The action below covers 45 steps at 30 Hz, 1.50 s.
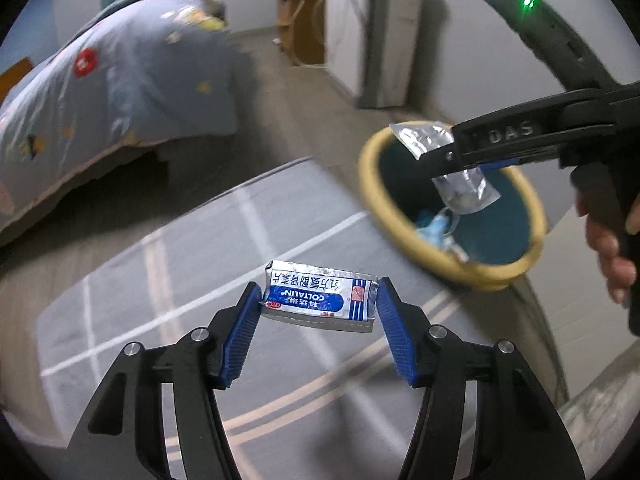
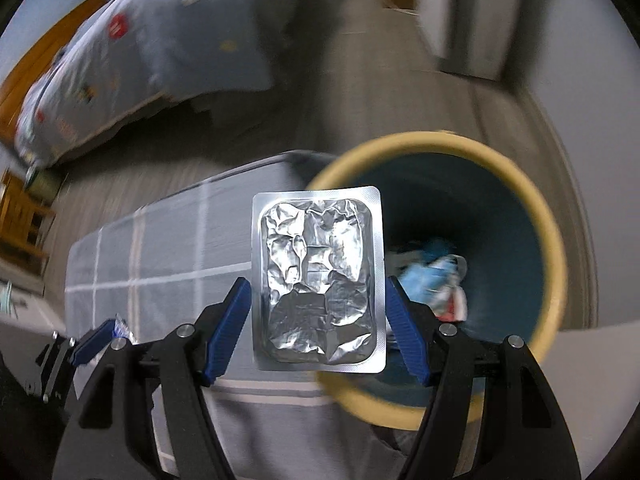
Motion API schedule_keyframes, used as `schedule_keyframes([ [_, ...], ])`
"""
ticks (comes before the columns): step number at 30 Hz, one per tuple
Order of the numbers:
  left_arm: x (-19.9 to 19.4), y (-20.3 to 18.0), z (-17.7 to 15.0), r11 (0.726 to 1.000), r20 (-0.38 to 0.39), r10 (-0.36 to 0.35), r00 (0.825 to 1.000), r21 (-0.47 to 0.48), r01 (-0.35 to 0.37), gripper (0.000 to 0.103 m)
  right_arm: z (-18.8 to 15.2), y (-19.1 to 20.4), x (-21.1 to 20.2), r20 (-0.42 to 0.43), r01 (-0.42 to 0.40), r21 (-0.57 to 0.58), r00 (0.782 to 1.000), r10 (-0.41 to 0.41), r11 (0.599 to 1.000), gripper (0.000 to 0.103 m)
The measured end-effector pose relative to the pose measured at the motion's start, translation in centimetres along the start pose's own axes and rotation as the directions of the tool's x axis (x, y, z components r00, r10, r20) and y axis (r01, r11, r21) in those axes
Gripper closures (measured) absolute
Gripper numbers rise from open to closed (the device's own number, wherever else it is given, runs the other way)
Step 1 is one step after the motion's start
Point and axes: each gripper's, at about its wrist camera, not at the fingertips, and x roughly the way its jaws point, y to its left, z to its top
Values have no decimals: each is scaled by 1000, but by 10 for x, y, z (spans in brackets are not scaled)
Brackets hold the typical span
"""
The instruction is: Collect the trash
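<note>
Trash here is two medicine packs, one in each gripper. In the left wrist view, the left gripper (image 1: pixel 318 300) pinches a blue-and-white sachet (image 1: pixel 320 298) between its blue pads (image 1: pixel 244 334), which touch the pack's two short ends; its long axis runs across, from pad to pad, tilted slightly down to the right. The print reads upside down: "COLTALIN", a red "OTC" oval at the left end, and a line of Chinese characters along the far edge. The sachet hangs above a grey bench cushion (image 1: pixel 168 280) crossed by white and tan lines. The right gripper (image 2: pixel 318 328) clasps a crumpled silver blister sheet (image 2: pixel 318 280) by its two long edges, so the long axis points straight forward along the fingers; no writing shows on the foil. From the left wrist view the right gripper (image 1: pixel 452 160) reaches in from the right edge, roughly level, with the foil sheet held over the near rim of the bin; raised letters "DAS" show on its side, and a green light glows on the body above. The person's right hand (image 1: pixel 608 248) wraps the handle below. The bin (image 2: pixel 556 264), yellow-rimmed with a teal inside, stands just beside the cushion's right end and holds blue and white scraps (image 2: pixel 436 268) at the bottom.
</note>
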Motion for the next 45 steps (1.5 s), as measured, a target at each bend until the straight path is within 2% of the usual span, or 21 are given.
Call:
schedule_keyframes([
  [8, 35, -53, 37, 995, 11, -89, 996, 55, 89, 43, -3, -79, -12, 22, 57, 171, 998, -61, 984, 36],
  [13, 56, -81, 58, 989, 30, -92, 995, 120, 88, 42, -5, -115, -7, 31, 13, 309, 999, -23, 951, 35],
  [14, 59, -84, 61, 988, 34, -93, 995, 127, 88, 41, -4, -117, -7, 34, 2, 326, 999, -14, 946, 35],
  [15, 61, -86, 63, 987, 38, -95, 995, 133, 89, 33, -3, -121, -7, 39, -13, 343, 999, -1, 939, 34],
  [17, 67, -88, 66, 986, 39, -90, 995, 148, 83, 25, -2, -125, -7, 40, -18, 349, 999, 4, 937, 23],
  [20, 67, -87, 66, 983, 29, -72, 997, 169, 66, 25, 1, -124, -8, 43, -1, 339, 999, -14, 941, 23],
  [25, 39, -67, 64, 990, 27, -59, 998, 126, 55, 21, 0, -123, -17, 14, 7, 320, 1000, -12, 947, 20],
  [27, 22, -58, 65, 994, 41, -63, 997, 93, 59, 8, -3, -115, -28, 1, 57, 245, 998, -59, 968, 18],
  [30, -4, -48, 69, 996, 35, -71, 997, 55, 69, 6, -10, -101, -52, 23, 96, 148, 995, -100, 984, 9],
  [32, -20, -46, 70, 998, 23, -44, 999, 53, 43, 6, -14, -97, -66, 39, 88, 138, 995, -95, 987, 6],
  [35, -43, -42, 70, 999, 23, -28, 999, 32, 27, 5, -23, -94, -98, 85, 50, 158, 994, -64, 986, 6],
  [39, -69, -39, 63, 1000, 23, -20, 1000, -8, 20, 5, -40, -90, -126, 119, 62, 149, 990, -80, 987, 6],
  [45, -87, -46, 51, 999, 20, 47, 999, -15, -47, 5, -68, -85, -144, 96, 40, 151, 994, -54, 988, 6],
])
